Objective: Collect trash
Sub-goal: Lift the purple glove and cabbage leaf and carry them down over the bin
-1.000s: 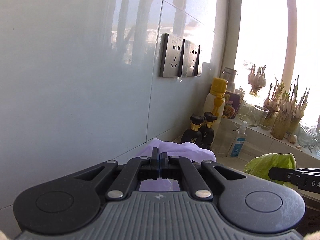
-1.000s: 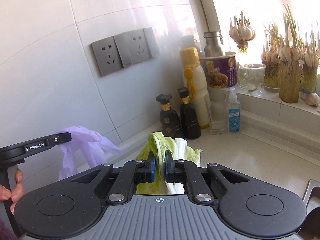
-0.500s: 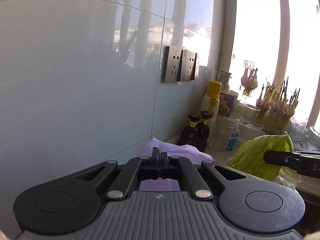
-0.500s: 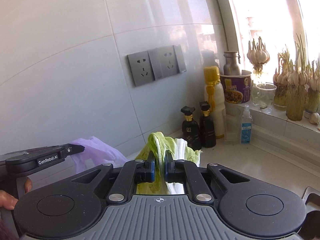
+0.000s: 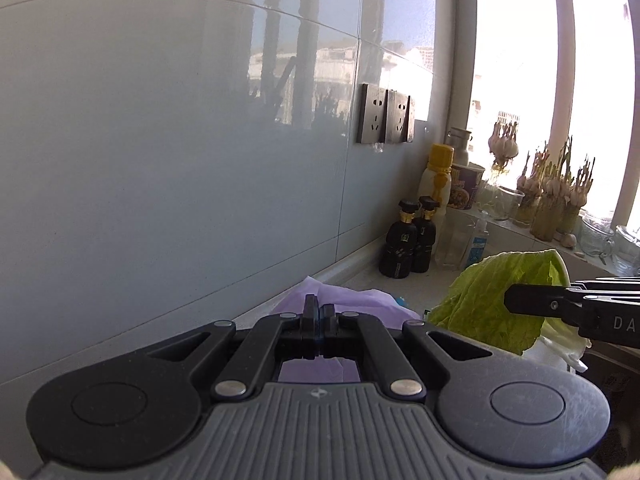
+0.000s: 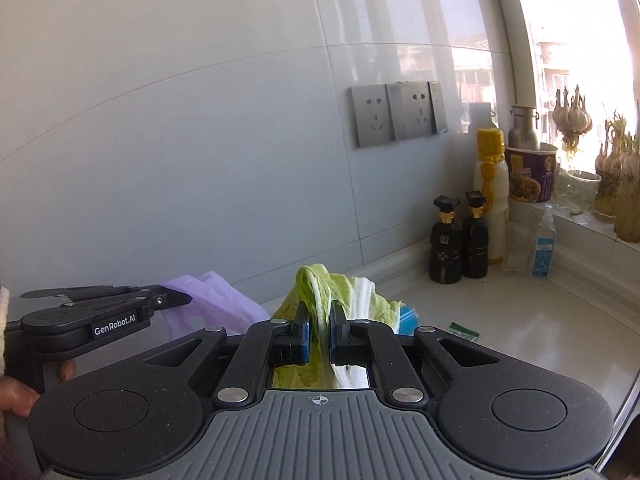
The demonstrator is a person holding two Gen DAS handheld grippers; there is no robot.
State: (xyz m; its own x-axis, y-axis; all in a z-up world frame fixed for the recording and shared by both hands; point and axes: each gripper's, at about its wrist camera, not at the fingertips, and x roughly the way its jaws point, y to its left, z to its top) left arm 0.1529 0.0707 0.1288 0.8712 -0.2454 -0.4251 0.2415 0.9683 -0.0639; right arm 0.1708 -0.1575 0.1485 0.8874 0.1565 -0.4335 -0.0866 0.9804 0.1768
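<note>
While both are lifted | left gripper (image 5: 318, 314) jaws clamp purple bag (image 5: 360, 300) | right gripper (image 6: 319, 322) jaws clamp cabbage leaf (image 6: 320, 284), frame centre

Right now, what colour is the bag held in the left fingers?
Pale purple; the bag shows best in the right wrist view.

Each fisheye camera sat just behind its own gripper, looking forward and slightly down along the two fingers toward a glossy pale tiled wall (image 5: 168, 168). The left view faced that wall closely and obliquely, its window at far right. The right view looked from farther right. Both shared the grey double wall socket (image 5: 385, 119) (image 6: 398, 114), two squat black bottles with gold collars (image 5: 412, 238) (image 6: 460, 240) and the white stone counter (image 6: 532, 320).
</note>
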